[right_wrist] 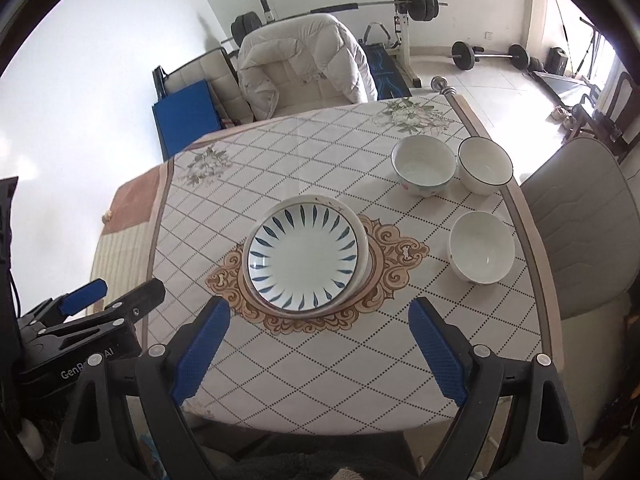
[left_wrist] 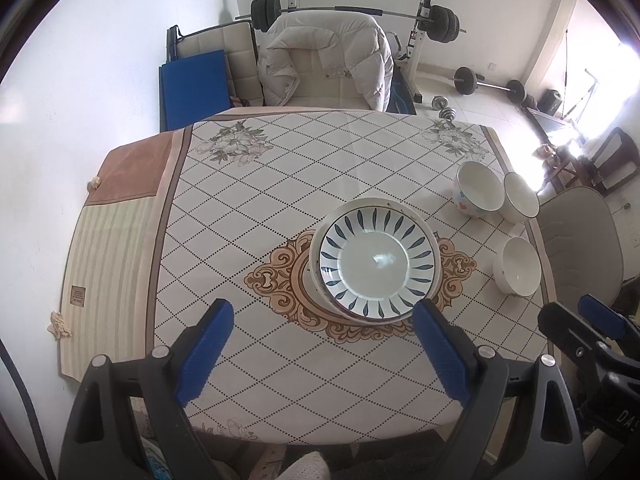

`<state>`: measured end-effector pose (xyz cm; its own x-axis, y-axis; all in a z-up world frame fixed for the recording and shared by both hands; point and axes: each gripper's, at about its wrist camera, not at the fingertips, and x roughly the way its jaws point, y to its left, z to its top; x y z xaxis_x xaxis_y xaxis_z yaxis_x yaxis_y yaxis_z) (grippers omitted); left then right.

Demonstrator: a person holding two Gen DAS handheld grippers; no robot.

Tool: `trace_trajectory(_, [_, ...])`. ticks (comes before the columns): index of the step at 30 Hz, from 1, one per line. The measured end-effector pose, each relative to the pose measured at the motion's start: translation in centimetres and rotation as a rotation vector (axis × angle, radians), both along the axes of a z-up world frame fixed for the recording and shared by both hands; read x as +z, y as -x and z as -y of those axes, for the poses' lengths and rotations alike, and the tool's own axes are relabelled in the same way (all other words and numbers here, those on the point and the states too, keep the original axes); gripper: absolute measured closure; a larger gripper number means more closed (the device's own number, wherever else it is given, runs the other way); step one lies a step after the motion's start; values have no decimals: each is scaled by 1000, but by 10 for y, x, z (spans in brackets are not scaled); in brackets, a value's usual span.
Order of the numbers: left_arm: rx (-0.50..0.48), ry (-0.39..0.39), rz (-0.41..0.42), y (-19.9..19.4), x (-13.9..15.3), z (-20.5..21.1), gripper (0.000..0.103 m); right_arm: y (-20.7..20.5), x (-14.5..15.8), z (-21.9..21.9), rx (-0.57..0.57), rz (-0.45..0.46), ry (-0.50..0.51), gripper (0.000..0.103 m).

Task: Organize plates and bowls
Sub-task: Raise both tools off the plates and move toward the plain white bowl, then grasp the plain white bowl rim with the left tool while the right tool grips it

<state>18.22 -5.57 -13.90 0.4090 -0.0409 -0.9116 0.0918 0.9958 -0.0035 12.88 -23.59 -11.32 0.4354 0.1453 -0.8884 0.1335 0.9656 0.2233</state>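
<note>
Plates sit stacked at the middle of the bench: we see a white ceramic plate with dark blue radial leaf strokes (left_wrist: 376,262) lying on top of a plainer white plate (left_wrist: 320,236) whose rim shows past it on the upper left, both over the tan scrollwork medallion printed on the white diamond-checked tablecloth (left_wrist: 248,200). To the right of the stack, in the left wrist view, we count three bowls standing upright and empty: a white bowl with small coloured flowers on its side (left_wrist: 478,194), touching or just beside a white bowl with a thin dark rim (left_wrist: 520,198) at the bench's right edge, and a plain white bowl (left_wrist: 516,266) lower down, apart from the other two. The left claw (left_wrist: 320,356) hangs above the near part of the bench at the bottom of its frame, its blue-padded jaws spread wide with nothing between them but cloth below. The right claw (right_wrist: 316,354) is likewise released and empty, just below the stack in its own view. Behind the bench, at the top of the frames, we see a cream padded jacket (left_wrist: 324,64) draped over a chair, and a barbell on a rack (left_wrist: 356,12).
</note>
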Motion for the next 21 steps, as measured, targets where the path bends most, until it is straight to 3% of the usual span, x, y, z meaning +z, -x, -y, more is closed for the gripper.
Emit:
trace_trajectory(5, [-56, -59, 63, -8, 3, 42, 11, -3, -1, 52, -55, 59, -27, 10])
trace_trajectory(9, [-137, -81, 48, -23, -12, 95, 11, -10, -25, 116, -157, -21, 7, 10])
trace_trajectory(13, [-219, -23, -67, -47, -46, 153, 11, -19, -67, 193, -244, -128, -39, 10])
trace_trajectory(17, [-249, 37, -201, -78, -92, 208, 12, -39, -120, 252, -237, -240, -111, 10])
trace_trajectory(21, [-263, 40, -307, -105, -140, 254, 28, -61, -178, 281, -170, -347, -182, 12])
